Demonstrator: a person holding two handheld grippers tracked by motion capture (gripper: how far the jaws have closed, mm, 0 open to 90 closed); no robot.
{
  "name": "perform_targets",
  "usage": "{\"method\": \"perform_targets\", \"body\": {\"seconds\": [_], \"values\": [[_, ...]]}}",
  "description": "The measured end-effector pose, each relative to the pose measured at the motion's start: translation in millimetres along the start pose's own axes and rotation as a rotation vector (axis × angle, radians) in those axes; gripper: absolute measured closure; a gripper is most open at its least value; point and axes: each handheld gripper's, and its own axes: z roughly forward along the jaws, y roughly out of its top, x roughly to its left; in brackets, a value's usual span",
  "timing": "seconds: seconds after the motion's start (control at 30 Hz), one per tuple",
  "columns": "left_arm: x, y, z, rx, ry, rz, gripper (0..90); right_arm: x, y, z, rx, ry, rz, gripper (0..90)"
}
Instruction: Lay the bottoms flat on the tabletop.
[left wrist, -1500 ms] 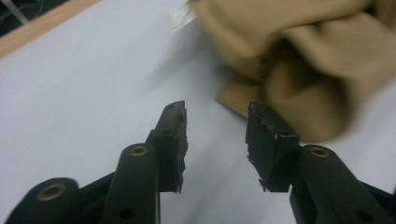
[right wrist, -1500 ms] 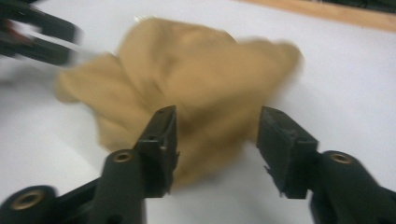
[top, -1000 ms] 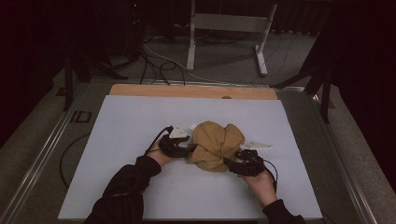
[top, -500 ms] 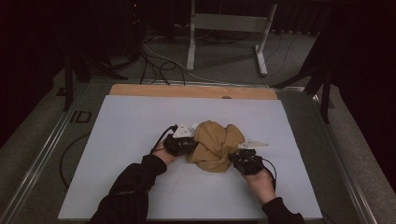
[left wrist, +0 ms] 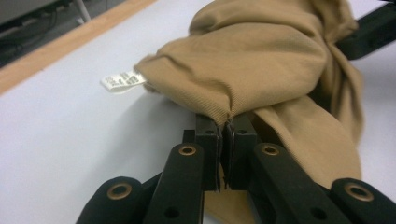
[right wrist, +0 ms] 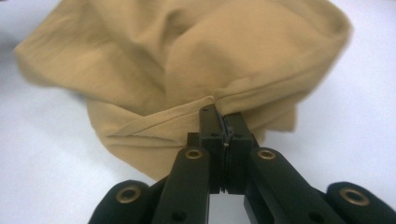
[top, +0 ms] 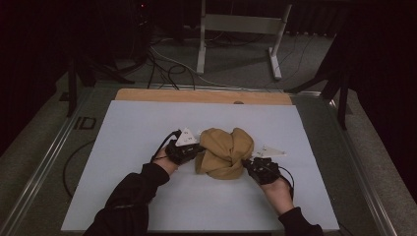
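Fingers of left gripper (left wrist: 225,128) and right gripper (right wrist: 223,120), having just closed, each pinch the tan cloth's (top: 225,151) edge.

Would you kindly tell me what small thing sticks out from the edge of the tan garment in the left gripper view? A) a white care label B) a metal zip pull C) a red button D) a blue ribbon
A: a white care label with printed lines pokes out from the edge of the tan garment onto the table.

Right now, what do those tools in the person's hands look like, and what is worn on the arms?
Each is a black two-jaw gripper, left and right, with brass-coloured rivets, a trailing black cable and a grey three-cornered plate on top. The person wears dark long sleeves.
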Motion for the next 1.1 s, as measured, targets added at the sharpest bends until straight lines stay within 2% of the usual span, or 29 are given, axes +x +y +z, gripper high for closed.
{"method": "perform_targets", "body": {"seconds": [0.07,0.13,0.23,0.37,0.47,0.5,0.73,0.8,0.9,0.97,1.0,1.07,1.1], "values": [[0.8,1.0,-7.3,-0.005,0.012,0.007,86.7,-1.8,2.7,-3.3,-0.012,-0.005,-0.003,89.7],[3.9,1.2,-14.5,0.0,0.03,-0.004,86.8,-3.6,6.3,-8.2,-0.035,-0.024,0.003,89.7],[10.5,-1.1,-22.9,0.001,0.058,-0.012,86.8,-7.3,11.8,-14.6,-0.055,-0.026,0.005,89.7],[21.1,-6.5,-37.1,-0.001,0.093,-0.053,86.7,-9.5,16.4,-22.1,-0.071,-0.05,-0.019,89.7],[30.7,-10.8,-49.5,0.0,0.124,-0.067,86.7,-13.5,17.9,-27.4,-0.081,-0.056,-0.016,89.7],[32.4,-12.1,-53.3,-0.003,0.14,-0.074,86.7,-14.8,18.4,-28.7,-0.087,-0.059,-0.014,89.7],[47.3,-18.9,-80.9,-0.014,0.186,-0.103,86.7,-27.1,22.3,-38.3,-0.107,-0.086,0.012,89.6],[49.2,-20.6,-85.2,-0.003,0.208,-0.1,86.7,-31.4,23.4,-40.2,-0.116,-0.091,0.024,89.7],[52.5,-27.8,-87.4,0.002,0.226,-0.118,86.7,-34.3,24.2,-42.4,-0.121,-0.099,0.032,90.0],[54.8,-34.9,-85.1,0.018,0.226,-0.135,86.6,-33.0,24.6,-42.9,-0.12,-0.092,0.025,90.0],[55.5,-38.9,-83.2,0.032,0.212,-0.14,86.5,-31.0,24.6,-43.2,-0.128,-0.085,0.018,90.0],[57.3,-47.8,-77.9,0.051,0.166,-0.189,85.8,-25.5,25.1,-42.5,-0.127,-0.071,-0.003,90.0],[56.4,-51.7,-76.7,0.052,0.162,-0.186,84.8,-23.3,25.3,-41.9,-0.126,-0.057,-0.008,90.0]]}}
